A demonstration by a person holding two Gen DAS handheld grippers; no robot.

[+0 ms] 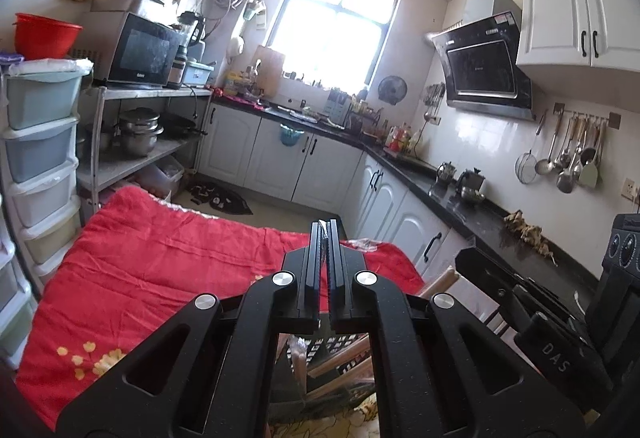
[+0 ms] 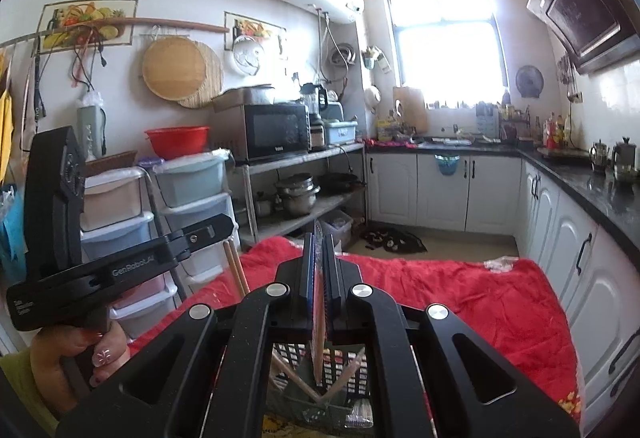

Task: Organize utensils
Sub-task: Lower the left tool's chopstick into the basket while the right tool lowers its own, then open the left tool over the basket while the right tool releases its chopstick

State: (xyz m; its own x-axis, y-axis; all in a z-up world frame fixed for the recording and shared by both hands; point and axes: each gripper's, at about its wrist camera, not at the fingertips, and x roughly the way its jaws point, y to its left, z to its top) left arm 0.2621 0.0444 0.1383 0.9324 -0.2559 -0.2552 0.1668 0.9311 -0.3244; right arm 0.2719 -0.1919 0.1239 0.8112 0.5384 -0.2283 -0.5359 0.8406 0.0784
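Note:
My left gripper (image 1: 325, 228) is shut, with what looks like a thin bit of clear wrapper between the fingertips. It hovers over a black slotted basket (image 1: 340, 348) that holds several wooden utensils (image 1: 340, 358). My right gripper (image 2: 319, 238) is shut on a wrapped wooden chopstick (image 2: 318, 326), which hangs down into the same basket (image 2: 348, 358). More wooden sticks (image 2: 298, 378) lean inside it. The left gripper body (image 2: 120, 262) shows at the left of the right wrist view, with two wooden sticks (image 2: 236, 270) beside it.
The basket sits on a red cloth (image 1: 160, 258) covering the table. Stacked plastic drawers (image 1: 40, 142) stand to the left, a metal shelf with a microwave (image 1: 140, 50) behind. White cabinets and a black counter (image 1: 460, 206) run along the right. Utensils hang on the wall (image 1: 568, 154).

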